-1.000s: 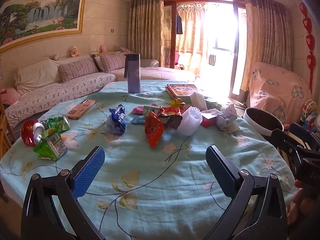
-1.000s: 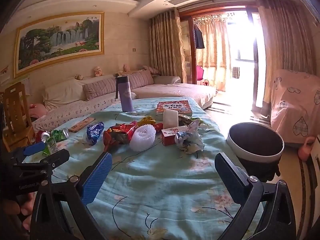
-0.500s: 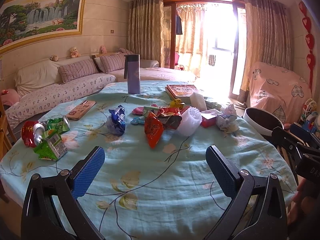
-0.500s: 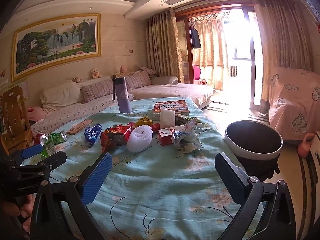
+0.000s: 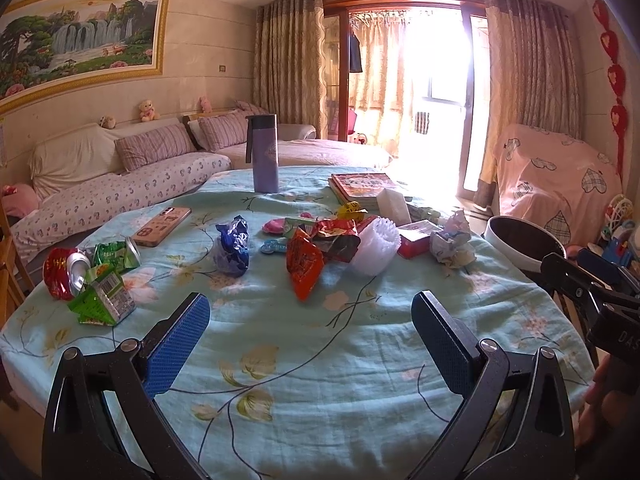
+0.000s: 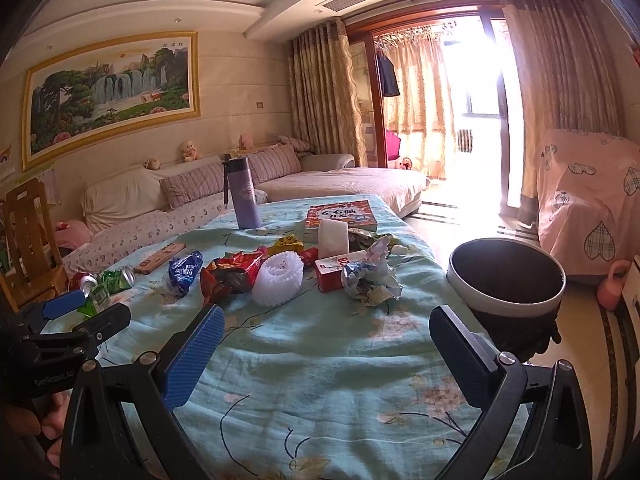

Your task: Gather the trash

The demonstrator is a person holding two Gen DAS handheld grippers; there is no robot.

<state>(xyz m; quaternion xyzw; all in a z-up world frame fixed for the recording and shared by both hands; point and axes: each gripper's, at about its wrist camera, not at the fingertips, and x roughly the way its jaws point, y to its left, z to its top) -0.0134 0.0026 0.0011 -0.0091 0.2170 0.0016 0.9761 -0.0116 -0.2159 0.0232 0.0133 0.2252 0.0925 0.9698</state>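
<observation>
Trash lies across the round table with the light blue floral cloth (image 5: 304, 360): crushed red can (image 5: 62, 272), green carton (image 5: 102, 300), blue wrapper (image 5: 232, 244), orange snack bag (image 5: 304, 266), white foam net (image 5: 374, 246), red box (image 5: 416, 236), crumpled paper (image 5: 452, 240). The paper also shows in the right wrist view (image 6: 370, 276). A black bin with a white rim (image 6: 506, 276) stands beside the table's right edge. My left gripper (image 5: 310, 320) is open and empty above the near cloth. My right gripper (image 6: 326, 336) is open and empty, near the bin.
A purple flask (image 5: 264, 154), a phone (image 5: 162, 226), stacked books (image 5: 364, 186) and a white tissue pack (image 5: 394, 202) are on the table. A sofa (image 5: 120, 184) runs behind it, a wooden chair (image 6: 30, 240) at left, a pink covered armchair (image 6: 588, 200) at right.
Both grippers stay open and empty. The right wrist view has drifted slightly, so the table and bin sit a little lower and nearer. The left view is nearly unchanged.
</observation>
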